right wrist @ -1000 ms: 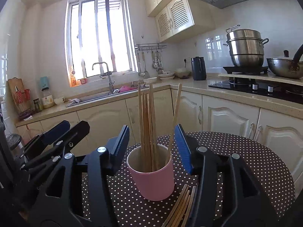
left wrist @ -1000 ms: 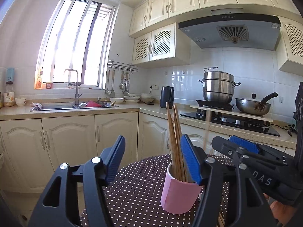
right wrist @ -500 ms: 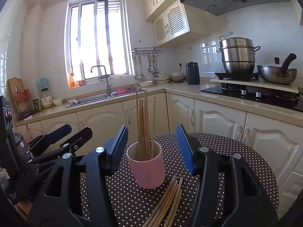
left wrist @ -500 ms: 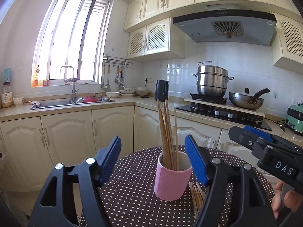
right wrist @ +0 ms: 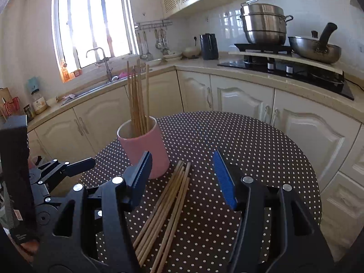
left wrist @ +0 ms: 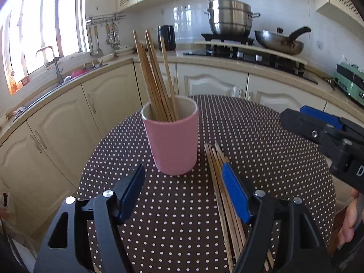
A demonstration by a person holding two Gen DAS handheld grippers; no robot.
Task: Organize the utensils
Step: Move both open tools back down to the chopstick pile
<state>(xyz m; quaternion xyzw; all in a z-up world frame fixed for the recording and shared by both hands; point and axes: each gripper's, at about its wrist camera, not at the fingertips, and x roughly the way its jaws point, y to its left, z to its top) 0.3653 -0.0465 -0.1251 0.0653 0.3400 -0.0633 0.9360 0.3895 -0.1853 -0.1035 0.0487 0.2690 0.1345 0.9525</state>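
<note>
Several chopsticks (left wrist: 157, 79) fill pink cup (left wrist: 173, 145).

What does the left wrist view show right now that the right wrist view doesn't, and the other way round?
Only the left wrist view: the green appliance on the counter at far right, and the right gripper seen from the side.

Only the right wrist view: the jar and red bag on the counter left of the sink, and the left gripper seen from the side.

Both: the pink cup holding upright chopsticks, loose chopsticks lying on the dotted table, the steamer pot, wok and black kettle. Both grippers are open and empty.
</note>
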